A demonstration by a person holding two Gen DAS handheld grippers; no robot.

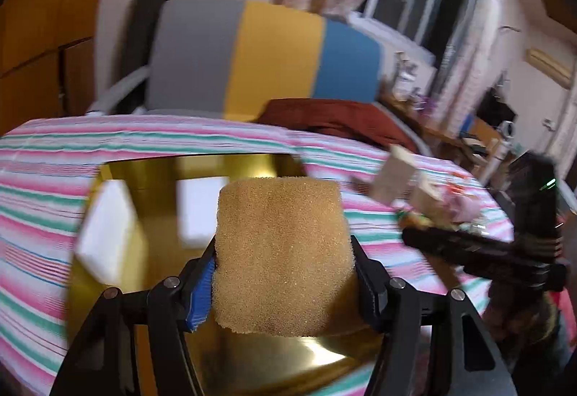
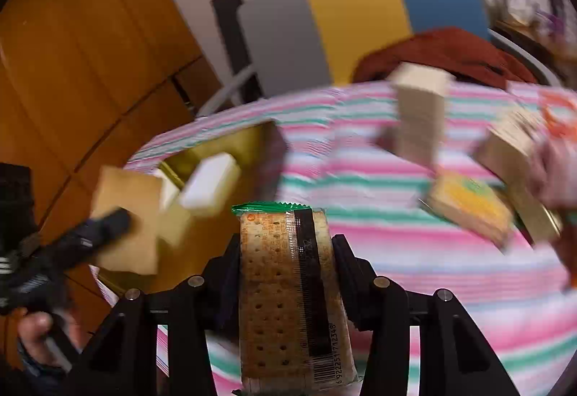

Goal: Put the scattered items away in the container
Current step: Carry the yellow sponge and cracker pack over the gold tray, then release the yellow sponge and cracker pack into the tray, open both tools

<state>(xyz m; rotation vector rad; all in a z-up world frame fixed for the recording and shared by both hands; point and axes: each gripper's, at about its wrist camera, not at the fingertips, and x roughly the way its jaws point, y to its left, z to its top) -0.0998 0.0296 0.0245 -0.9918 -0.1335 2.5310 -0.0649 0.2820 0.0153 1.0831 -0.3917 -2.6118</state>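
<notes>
The bench under its pink, green and white striped cloth (image 1: pixel 47 187) carries the shiny gold metal container (image 1: pixel 119 288). Left gripper (image 1: pixel 283 273) jaws clamp a tan foam sponge (image 1: pixel 281 252) above it; release low inside. Right gripper (image 2: pixel 286 273) jaws pinch a clear-wrapped cracker packet (image 2: pixel 285 295); bring it over the rim before letting go.
</notes>
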